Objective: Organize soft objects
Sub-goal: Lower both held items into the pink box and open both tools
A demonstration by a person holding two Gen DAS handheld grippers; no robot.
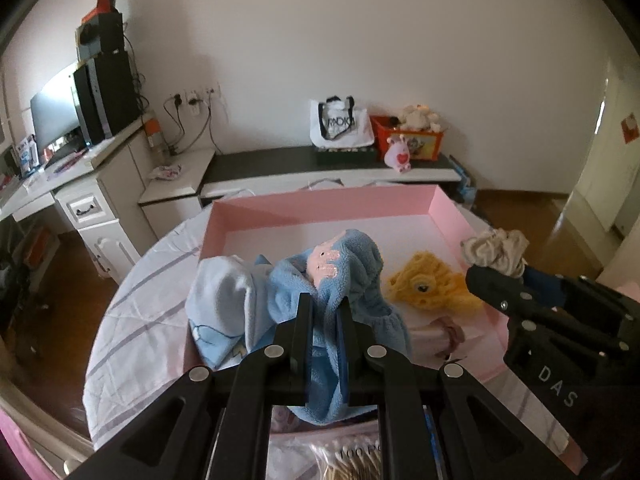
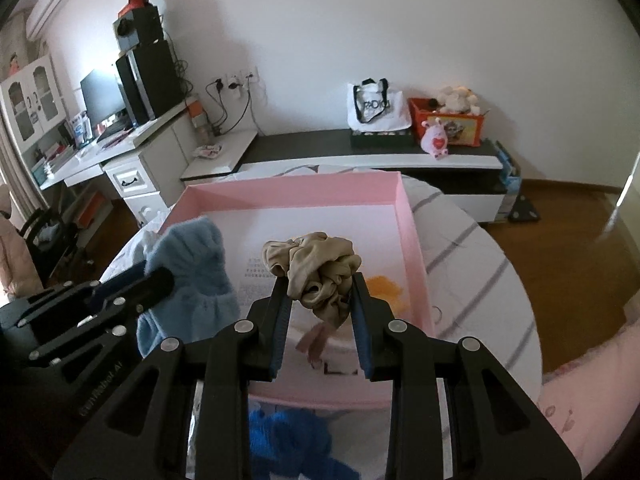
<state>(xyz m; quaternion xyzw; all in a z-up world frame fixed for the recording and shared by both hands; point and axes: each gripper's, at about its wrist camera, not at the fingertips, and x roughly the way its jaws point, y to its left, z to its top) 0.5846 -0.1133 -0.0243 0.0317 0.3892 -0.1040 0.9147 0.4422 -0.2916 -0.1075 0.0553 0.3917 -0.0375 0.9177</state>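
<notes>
My left gripper (image 1: 325, 300) is shut on a light blue fleece cloth (image 1: 352, 268) with a pink patch, held above the near left part of a shallow pink box (image 1: 320, 204). The same blue cloth (image 2: 188, 268) shows at the left of the right wrist view. My right gripper (image 2: 320, 280) is shut on a bunched beige scrunchie (image 2: 316, 268), over the box (image 2: 296, 192); the scrunchie (image 1: 496, 250) also shows at the right of the left wrist view. A yellow knitted piece (image 1: 432, 284) lies inside the box, and a pale blue cloth (image 1: 220, 300) hangs at its left edge.
The box lies on a round table with a striped white cover (image 1: 152, 300). A bright blue fuzzy item (image 2: 288, 440) and a bag of cotton swabs (image 1: 352, 460) lie at the near edge. Behind stand a low dark-topped cabinet (image 1: 280, 164), a desk with a monitor (image 1: 56, 116), and a tote bag (image 1: 340, 124).
</notes>
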